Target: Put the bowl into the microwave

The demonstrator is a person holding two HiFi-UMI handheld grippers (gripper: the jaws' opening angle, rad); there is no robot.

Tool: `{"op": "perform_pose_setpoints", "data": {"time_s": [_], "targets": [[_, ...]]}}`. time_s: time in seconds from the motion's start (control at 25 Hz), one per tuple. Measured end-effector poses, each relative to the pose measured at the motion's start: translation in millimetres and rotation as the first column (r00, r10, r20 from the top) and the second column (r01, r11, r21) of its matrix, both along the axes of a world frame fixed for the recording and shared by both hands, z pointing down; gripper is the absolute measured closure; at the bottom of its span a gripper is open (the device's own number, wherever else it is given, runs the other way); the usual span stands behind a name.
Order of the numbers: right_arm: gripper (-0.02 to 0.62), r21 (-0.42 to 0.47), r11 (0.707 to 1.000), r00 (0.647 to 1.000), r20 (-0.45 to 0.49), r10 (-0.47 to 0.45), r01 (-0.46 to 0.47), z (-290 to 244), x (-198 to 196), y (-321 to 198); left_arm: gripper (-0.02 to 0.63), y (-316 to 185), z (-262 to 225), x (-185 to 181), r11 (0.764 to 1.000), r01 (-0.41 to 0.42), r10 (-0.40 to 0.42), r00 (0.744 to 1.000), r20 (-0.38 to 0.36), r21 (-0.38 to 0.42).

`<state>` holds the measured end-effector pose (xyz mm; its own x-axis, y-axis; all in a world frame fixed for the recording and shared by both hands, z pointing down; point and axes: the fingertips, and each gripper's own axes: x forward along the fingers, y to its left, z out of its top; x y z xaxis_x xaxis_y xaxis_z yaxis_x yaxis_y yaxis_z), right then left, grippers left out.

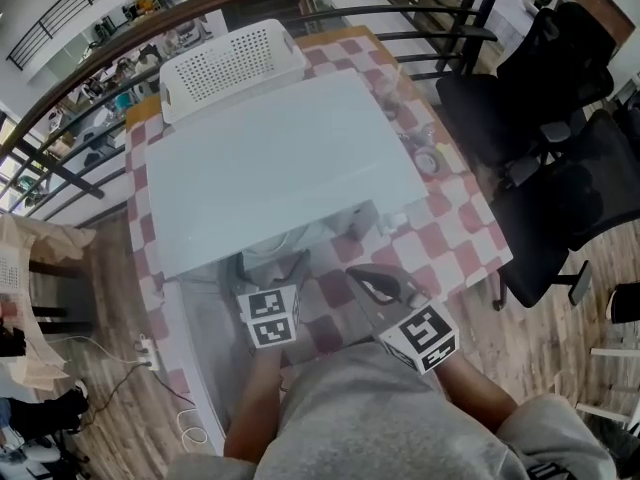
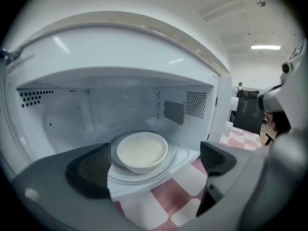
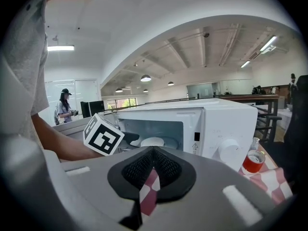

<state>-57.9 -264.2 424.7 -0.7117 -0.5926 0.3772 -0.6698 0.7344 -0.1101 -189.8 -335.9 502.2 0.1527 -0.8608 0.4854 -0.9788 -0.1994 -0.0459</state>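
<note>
A white bowl (image 2: 142,150) rests on the glass turntable (image 2: 144,174) inside the open white microwave (image 2: 120,47). My left gripper (image 2: 154,165) is open at the oven's mouth. Its left pad (image 2: 91,170) lies close beside the bowl and its right pad (image 2: 216,158) stands well apart. In the head view the left gripper (image 1: 285,268) reaches under the microwave (image 1: 280,158) top, which hides the bowl. My right gripper (image 3: 153,150) is shut on nothing, held back from the front; from there the bowl (image 3: 152,141) shows in the cavity. The right gripper (image 1: 385,286) hovers over the checkered cloth.
The microwave door (image 1: 200,328) hangs open at the left. A white perforated basket (image 1: 232,63) stands behind the oven. A small bottle of red liquid (image 3: 252,160) and small items (image 1: 425,158) sit to its right. Black chairs (image 1: 560,118) stand beyond the table's right edge.
</note>
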Motion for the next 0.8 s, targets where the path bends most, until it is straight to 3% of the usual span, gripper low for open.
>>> {"op": "perform_pose_setpoints", "data": {"time_s": [0.08,0.4,0.56,0.8], "targets": [[0.597,0.016,1.000,1.000,0.008,0.023,-0.023,-4.9,5.7,-0.4,0.029,9.7,-11.0,2.4,0.999,0.011,-0.011,1.000,-0.019,0.035],[0.597,0.037,0.995,0.995,0.041,0.091,-0.092,-21.8,23.8,8.8,0.161,59.5,-85.1,15.4,0.972,0.011,-0.001,0.999,-0.040,0.235],[0.597,0.040,0.995,0.991,0.102,0.090,-0.095,-37.0,18.7,21.3,0.219,85.1,-105.8,18.0,0.968,-0.001,0.029,0.994,-0.104,0.253],[0.597,0.078,0.994,0.992,0.103,0.071,-0.079,-50.9,11.2,39.9,0.386,118.0,-113.7,20.4,0.967,-0.017,0.050,0.991,-0.125,0.254]]}}
